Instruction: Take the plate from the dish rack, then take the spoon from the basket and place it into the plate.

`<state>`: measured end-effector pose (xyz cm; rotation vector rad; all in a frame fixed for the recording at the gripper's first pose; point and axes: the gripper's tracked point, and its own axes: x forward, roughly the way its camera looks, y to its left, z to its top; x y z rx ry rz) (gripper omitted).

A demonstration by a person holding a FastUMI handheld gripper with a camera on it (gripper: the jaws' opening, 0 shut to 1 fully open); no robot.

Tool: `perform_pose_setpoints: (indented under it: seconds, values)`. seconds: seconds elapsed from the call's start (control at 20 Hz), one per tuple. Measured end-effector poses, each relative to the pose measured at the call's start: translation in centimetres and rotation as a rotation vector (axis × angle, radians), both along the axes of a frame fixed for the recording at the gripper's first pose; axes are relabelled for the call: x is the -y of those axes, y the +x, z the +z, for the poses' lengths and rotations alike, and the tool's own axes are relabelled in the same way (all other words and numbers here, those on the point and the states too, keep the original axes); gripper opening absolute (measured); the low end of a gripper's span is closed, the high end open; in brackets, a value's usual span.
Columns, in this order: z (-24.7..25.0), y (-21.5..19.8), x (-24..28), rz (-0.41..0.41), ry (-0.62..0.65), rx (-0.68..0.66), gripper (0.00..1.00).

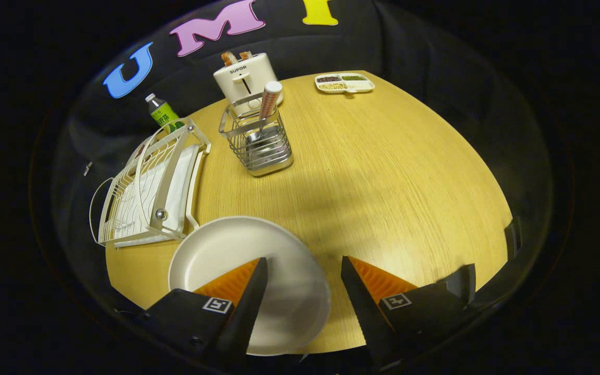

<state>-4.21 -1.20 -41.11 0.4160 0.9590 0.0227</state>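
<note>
Round white plate (227,255) lies flat beneath the spread, empty gripper (304,268); beyond the plate, cream toaster (244,77) reads "SUPOR".

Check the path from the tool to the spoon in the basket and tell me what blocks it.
Nothing visible blocks it. The tool is open above the plate on the table. Bare tabletop lies between the plate and the wire basket, where the spoon stands handle up. The dish rack sits off to the side.
</note>
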Motion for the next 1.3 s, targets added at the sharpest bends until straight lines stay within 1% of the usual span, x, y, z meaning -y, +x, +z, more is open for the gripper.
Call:
perform_pose_setpoints:
  seconds: [0.2, 0.4, 0.55, 0.75, 0.85, 0.95, 1.15, 1.3]
  values:
    - [4.3, 1.5, 1.2, 0.017, -0.045, 0.122, 0.88]
    - [11.2, 3.1, 2.3, 0.037, -0.077, 0.287, 0.88]
    - [16.7, 5.2, 3.5, 0.045, -0.116, 0.416, 0.88]
    - [21.0, 8.5, 4.3, 0.077, -0.149, 0.509, 0.88]
    - [21.2, 10.1, 4.5, 0.109, -0.185, 0.523, 0.88]
    - [19.9, 11.8, 4.8, 0.15, -0.23, 0.51, 0.86]
    - [15.8, 13.9, 4.4, 0.236, -0.273, 0.438, 0.84]
    - [12.3, 14.1, 3.3, 0.282, -0.25, 0.347, 0.83]
